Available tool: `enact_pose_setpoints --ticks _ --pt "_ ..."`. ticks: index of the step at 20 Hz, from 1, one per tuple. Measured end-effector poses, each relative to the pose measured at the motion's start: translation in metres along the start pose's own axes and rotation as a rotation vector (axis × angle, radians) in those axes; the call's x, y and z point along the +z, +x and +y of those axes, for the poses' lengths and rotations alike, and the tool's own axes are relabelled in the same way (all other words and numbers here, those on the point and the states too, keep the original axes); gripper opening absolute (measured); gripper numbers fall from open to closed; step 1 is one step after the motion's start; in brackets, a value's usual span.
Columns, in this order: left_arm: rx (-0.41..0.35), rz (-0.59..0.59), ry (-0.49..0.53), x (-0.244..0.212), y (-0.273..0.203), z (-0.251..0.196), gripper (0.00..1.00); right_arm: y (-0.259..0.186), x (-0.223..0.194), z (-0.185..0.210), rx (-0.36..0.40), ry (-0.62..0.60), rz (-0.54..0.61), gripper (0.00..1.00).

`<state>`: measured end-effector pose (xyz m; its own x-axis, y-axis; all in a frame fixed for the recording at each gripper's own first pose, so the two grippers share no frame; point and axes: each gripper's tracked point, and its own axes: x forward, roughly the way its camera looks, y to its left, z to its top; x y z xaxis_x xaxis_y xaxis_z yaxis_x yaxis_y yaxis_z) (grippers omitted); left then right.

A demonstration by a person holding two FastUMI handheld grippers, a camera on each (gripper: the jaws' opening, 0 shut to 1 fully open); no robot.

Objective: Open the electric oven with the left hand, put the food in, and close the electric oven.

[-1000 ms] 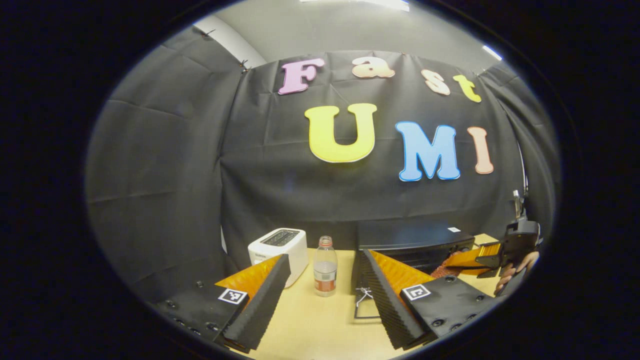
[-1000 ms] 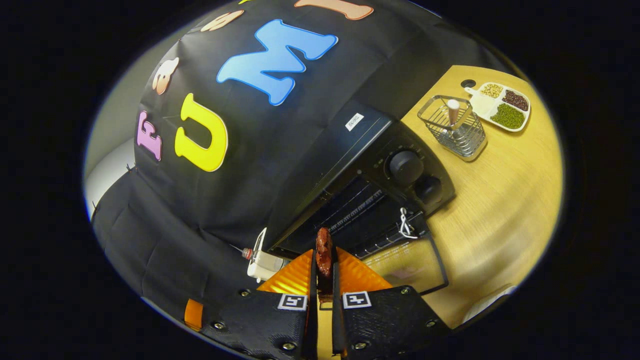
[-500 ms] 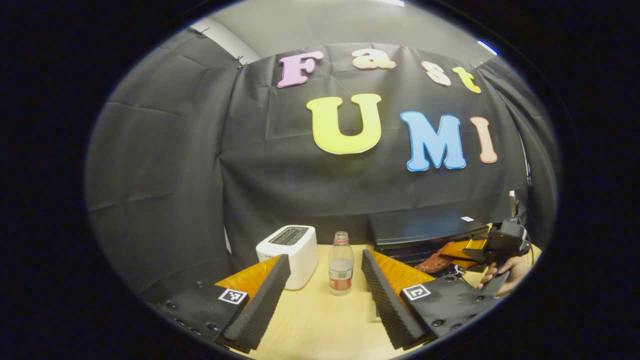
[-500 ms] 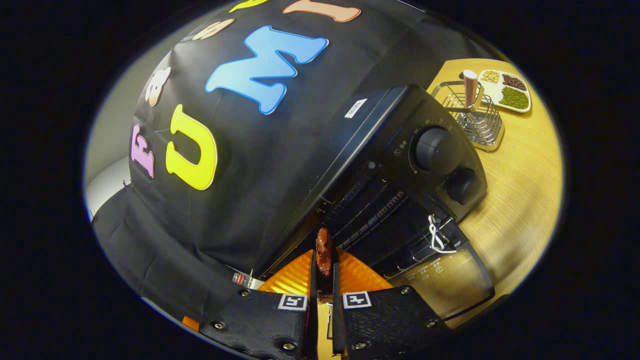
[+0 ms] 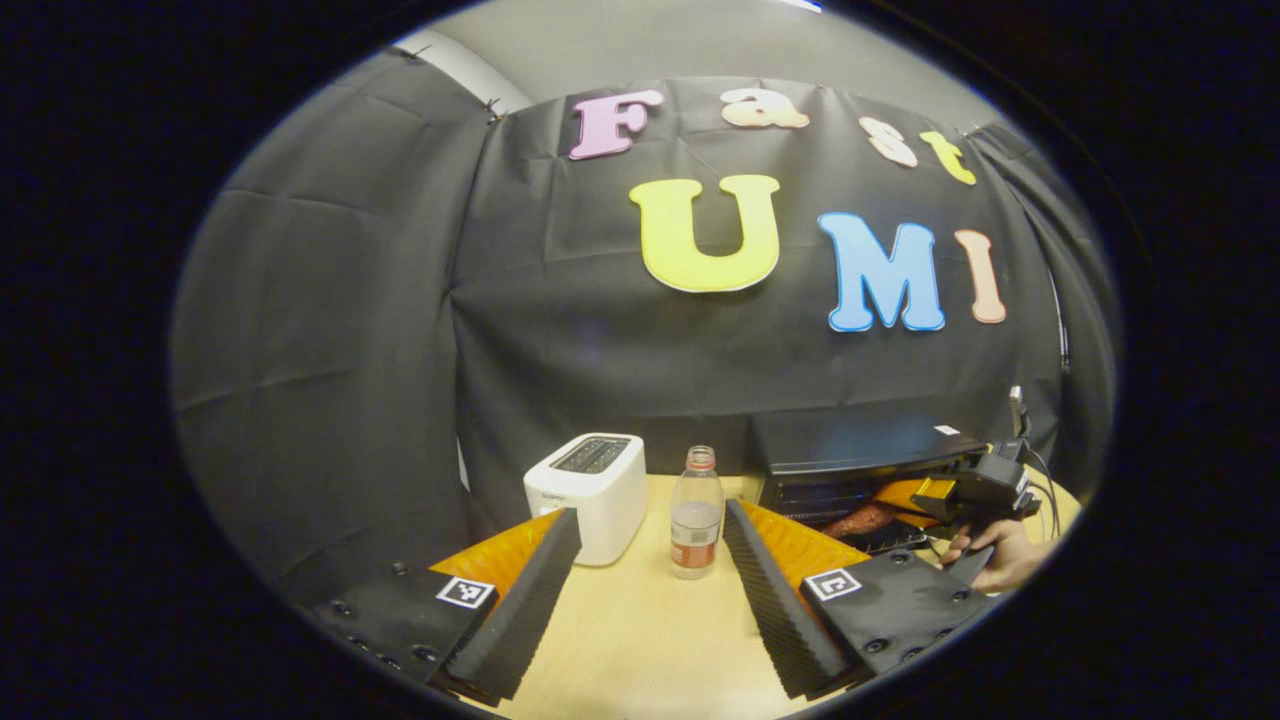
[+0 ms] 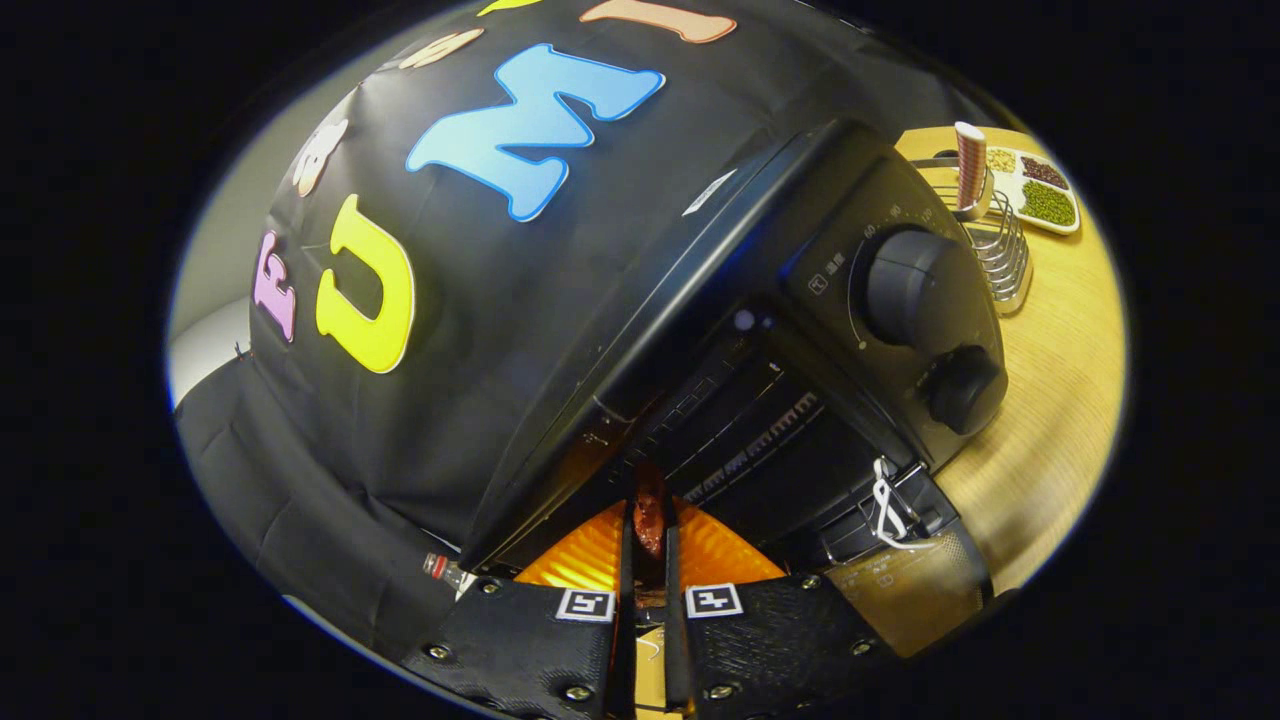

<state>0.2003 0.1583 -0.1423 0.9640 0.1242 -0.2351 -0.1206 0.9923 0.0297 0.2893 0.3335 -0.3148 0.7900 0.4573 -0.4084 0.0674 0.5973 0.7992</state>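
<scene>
Right then, the right gripper (image 6: 648, 590) held the food (image 6: 649, 515), a dark red-brown piece, pinched tight between its fingers (image 6: 700, 555). It sat at the mouth of the electric oven (image 6: 800, 330), whose door (image 6: 905, 590) hung open and low toward the tabletop (image 6: 1050, 400). The wire rack (image 6: 745, 450) inside was just ahead of the food.

In the left gripper view, the left gripper (image 5: 645, 590) had its fingers (image 5: 765, 585) spread wide and held nothing. It hung over the tabletop, near a bottle (image 5: 695, 513) and a white toaster (image 5: 590, 490), well apart from the oven. A hand (image 5: 995, 560) held the right gripper off to the side.

To do this step well, I think the food should go in flat and slow, over the rack and under the top edge. It should rest on the wires before the fingers let go, so it would not drop. The fingers should come straight back out and miss the door. The left gripper would be wise to wait clear, ready to lift the door shut.
</scene>
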Motion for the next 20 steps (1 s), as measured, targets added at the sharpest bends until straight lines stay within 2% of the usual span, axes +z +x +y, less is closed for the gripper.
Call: enact_pose_setpoints --ticks 5,7,8,9,10,11,13,14,16,18,20 --pt "0.0 0.001 0.003 0.0 0.001 0.0 0.97 0.001 0.003 -0.01 -0.047 -0.093 0.001 0.14" --pt "-0.002 0.0 0.01 0.001 0.003 -0.004 1.0 0.0 0.003 -0.016 -0.086 -0.159 0.005 0.23" --pt "0.002 -0.006 0.015 0.004 0.003 -0.004 0.97 0.0 0.004 -0.02 -0.1 -0.187 0.003 0.29" --pt "0.004 -0.011 0.016 0.006 0.002 -0.003 0.97 0.0 0.007 -0.025 -0.125 -0.213 -0.001 0.3" --pt "0.005 -0.012 0.016 0.007 -0.001 -0.002 0.97 -0.002 0.008 -0.028 -0.14 -0.232 -0.003 0.43" --pt "0.006 -0.01 0.015 0.007 -0.003 -0.001 1.0 -0.005 0.012 -0.031 -0.157 -0.253 -0.008 0.46" --pt "0.013 -0.008 0.008 0.004 -0.003 -0.002 0.97 -0.007 0.019 -0.036 -0.182 -0.298 -0.021 0.53" --pt "0.013 -0.01 0.003 0.005 -0.004 -0.004 1.0 -0.011 0.021 -0.035 -0.177 -0.311 -0.025 0.73" --pt "0.01 -0.011 -0.001 0.006 -0.006 -0.007 1.0 -0.019 0.025 -0.027 -0.153 -0.33 -0.033 0.74" --pt "0.0 -0.01 -0.009 0.004 -0.006 -0.017 1.0 -0.034 0.026 -0.019 -0.132 -0.365 -0.029 0.99" --pt "-0.018 -0.014 -0.008 0.003 -0.008 -0.03 1.0 -0.052 0.03 -0.009 -0.111 -0.424 -0.04 0.98"
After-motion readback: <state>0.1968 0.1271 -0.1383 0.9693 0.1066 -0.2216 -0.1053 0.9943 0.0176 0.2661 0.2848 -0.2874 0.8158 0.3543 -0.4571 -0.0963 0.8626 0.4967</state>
